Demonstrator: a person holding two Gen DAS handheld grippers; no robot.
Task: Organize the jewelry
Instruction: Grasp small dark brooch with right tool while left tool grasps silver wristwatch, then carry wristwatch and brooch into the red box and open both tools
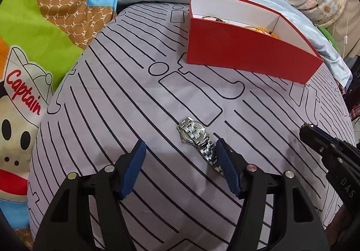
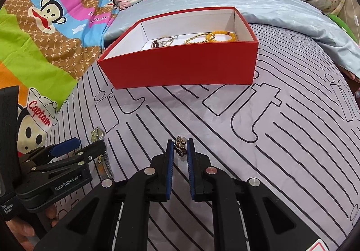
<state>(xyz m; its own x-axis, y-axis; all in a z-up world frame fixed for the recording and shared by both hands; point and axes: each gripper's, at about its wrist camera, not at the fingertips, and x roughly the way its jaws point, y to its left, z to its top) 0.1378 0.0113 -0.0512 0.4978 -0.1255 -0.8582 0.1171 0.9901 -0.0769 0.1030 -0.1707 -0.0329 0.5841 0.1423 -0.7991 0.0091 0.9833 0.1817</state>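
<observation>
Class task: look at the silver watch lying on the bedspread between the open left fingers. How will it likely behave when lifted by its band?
The watch has a linked metal band, so it will probably hang and swing rather than stay stiff. Polished links may slip against the blue fingers. The case end looks bulkier, so it likely droops first, and the soft bedspread gives little firm backing.

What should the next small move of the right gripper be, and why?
Probably lift the right gripper and carry it toward the red box. Its blue pads already pinch the dark-stone brooch, and the box, open, already holds other jewelry. The left gripper is open around the silver watch.
</observation>
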